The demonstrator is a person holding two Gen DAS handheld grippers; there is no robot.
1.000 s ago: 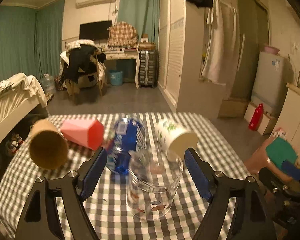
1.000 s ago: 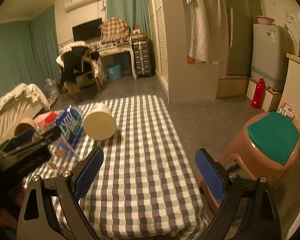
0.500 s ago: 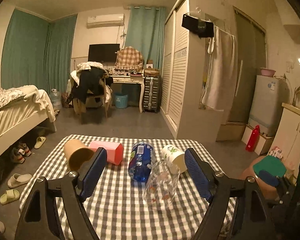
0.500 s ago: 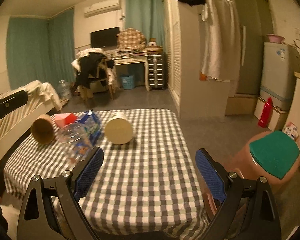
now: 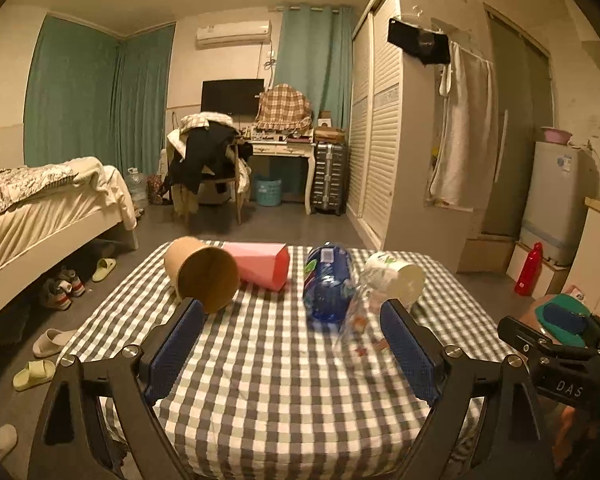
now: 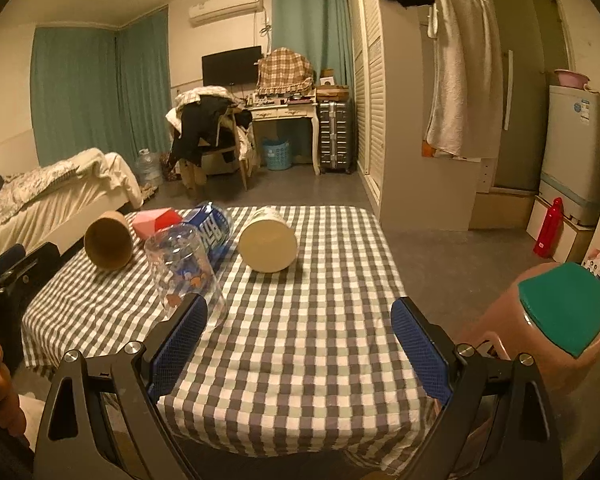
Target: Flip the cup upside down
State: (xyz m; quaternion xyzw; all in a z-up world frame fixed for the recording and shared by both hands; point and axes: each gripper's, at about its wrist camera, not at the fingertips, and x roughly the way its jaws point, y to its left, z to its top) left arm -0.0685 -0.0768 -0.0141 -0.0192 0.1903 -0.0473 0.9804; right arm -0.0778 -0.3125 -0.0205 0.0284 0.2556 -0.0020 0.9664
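A clear glass cup (image 6: 186, 276) with small printed figures stands mouth-down on the checkered table (image 6: 312, 320); it also shows in the left wrist view (image 5: 360, 320). Behind it lie a tan paper cup (image 5: 202, 274), a pink cup (image 5: 260, 266), a blue cup (image 5: 327, 282) and a white paper cup (image 5: 396, 278), all on their sides. My left gripper (image 5: 290, 348) is open and empty, back near the table's front edge. My right gripper (image 6: 300, 344) is open and empty, to the right of the glass.
A brown stool with a green top (image 6: 556, 316) stands right of the table. A bed (image 5: 40, 208) is at the left with slippers (image 5: 34, 374) on the floor. A wardrobe (image 5: 392, 128) and a small fridge (image 5: 556, 200) stand at the right.
Both grippers have pulled back and up from the table. The glass cup, earlier between my left fingers, now stands free, mouth-down on the cloth.
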